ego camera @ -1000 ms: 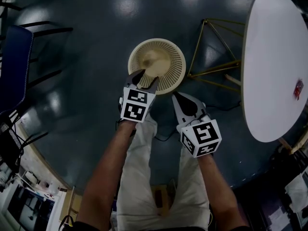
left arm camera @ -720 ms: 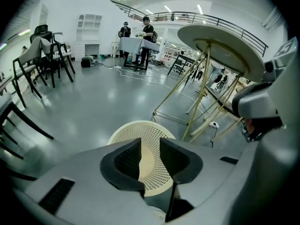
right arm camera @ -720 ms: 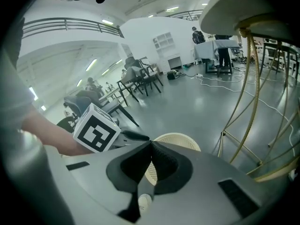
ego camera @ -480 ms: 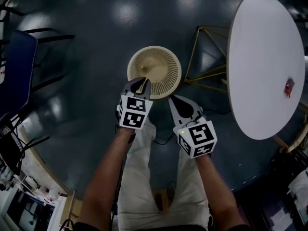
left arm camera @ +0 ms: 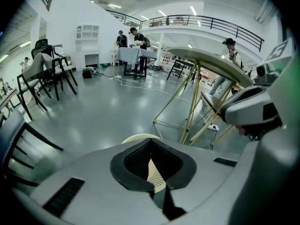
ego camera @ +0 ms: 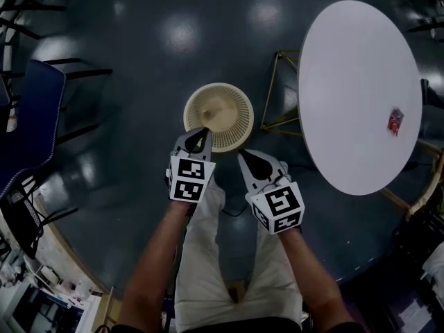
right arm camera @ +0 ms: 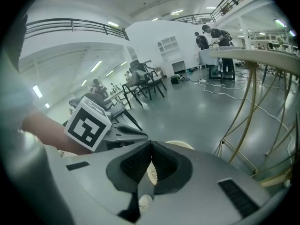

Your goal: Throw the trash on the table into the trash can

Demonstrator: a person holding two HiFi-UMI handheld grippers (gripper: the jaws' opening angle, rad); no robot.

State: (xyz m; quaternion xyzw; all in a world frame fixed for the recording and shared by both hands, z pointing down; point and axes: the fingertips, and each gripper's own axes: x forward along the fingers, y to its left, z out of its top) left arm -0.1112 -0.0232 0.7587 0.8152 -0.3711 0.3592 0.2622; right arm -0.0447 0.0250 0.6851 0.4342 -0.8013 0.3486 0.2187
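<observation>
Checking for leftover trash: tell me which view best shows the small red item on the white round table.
The head view: it looks down on the white round table, where the small red item lies near the right edge. Both gripper views catch the table only edge-on from below, so the item is hidden.

Trash can (ego camera: 243,120) left of table (ego camera: 347,82), trash piece (ego camera: 395,121) on it.

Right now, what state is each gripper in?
Left gripper: just closed, shut, nothing between its jaws.
Right gripper: shut, nothing held.
</observation>
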